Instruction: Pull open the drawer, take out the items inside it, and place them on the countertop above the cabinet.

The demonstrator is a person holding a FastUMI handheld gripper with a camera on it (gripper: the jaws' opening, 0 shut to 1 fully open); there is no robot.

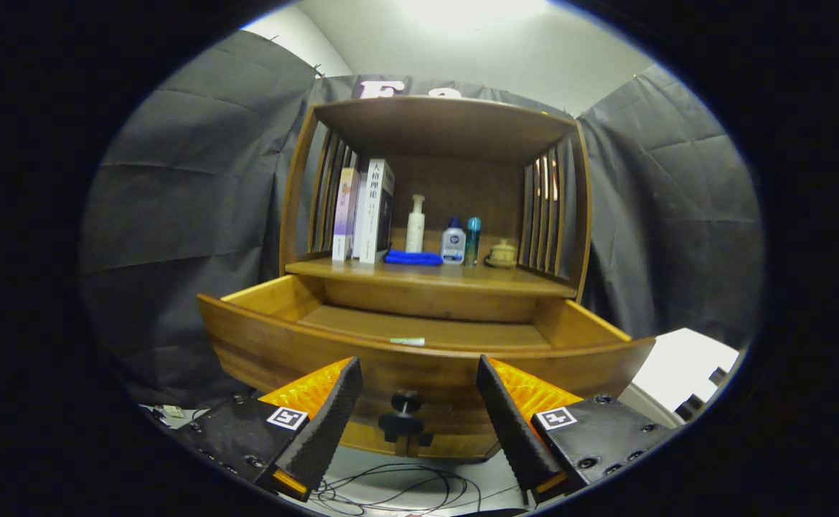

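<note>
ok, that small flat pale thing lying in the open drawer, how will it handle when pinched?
The pale strip lies flat on the drawer floor near the front wall, so it probably won't roll. It looks thin and light, so it may slide when nudged and is likely hard to get the fingers under. Its stiffness can't be told. The gripper is open, astride the drawer knob.

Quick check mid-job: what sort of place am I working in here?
Probably a staged recording booth: black cloth walls around a wooden cabinet with an open drawer. The tongs are open, either side of the drawer knob.
</note>
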